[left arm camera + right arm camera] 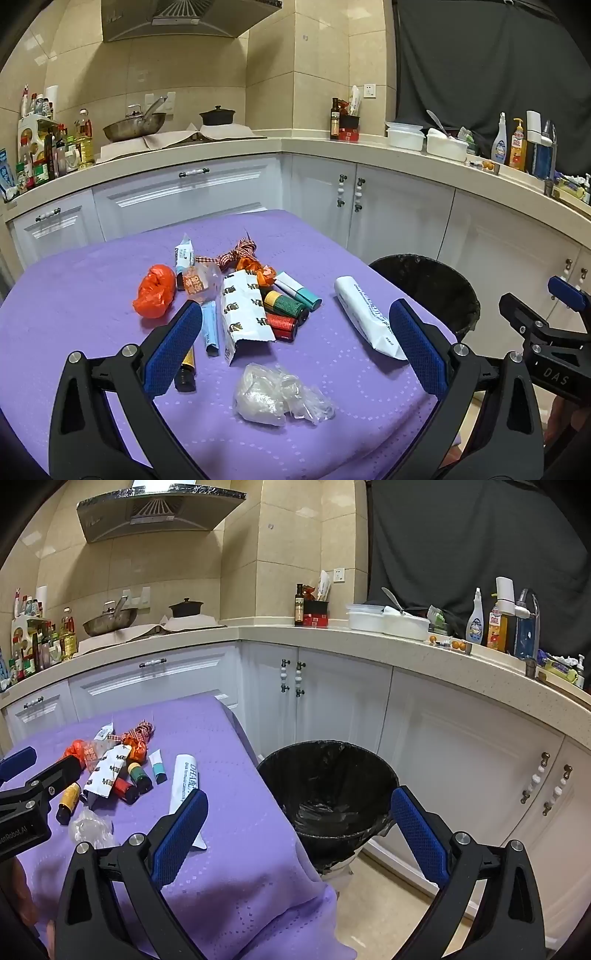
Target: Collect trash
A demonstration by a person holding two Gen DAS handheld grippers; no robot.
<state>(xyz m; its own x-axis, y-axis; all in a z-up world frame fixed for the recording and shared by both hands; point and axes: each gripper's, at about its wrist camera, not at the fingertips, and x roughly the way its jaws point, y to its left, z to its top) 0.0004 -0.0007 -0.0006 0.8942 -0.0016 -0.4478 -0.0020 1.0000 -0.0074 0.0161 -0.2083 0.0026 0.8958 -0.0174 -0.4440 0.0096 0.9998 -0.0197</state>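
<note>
Trash lies on the purple-clothed table [332, 240]: a clear crumpled plastic bag [277, 398], a white printed wrapper [245, 314], a white tube [369, 317], an orange bag [153, 290], red and green cylinders [288, 314], a teal-capped tube [299, 290], a small brown bottle [186, 369] and a checked ribbon [236, 253]. My left gripper [295, 347] is open and empty above the clear bag. My right gripper [299, 834] is open and empty, over the table's right edge and the black-lined bin [328, 797]. The white tube [184, 779] lies just beyond its left finger.
The bin [432, 288] stands on the floor right of the table. White cabinets [332, 701] and a counter with pots, bottles and white containers [388, 622] run behind. A stove with a wok [135, 125] is at the back left.
</note>
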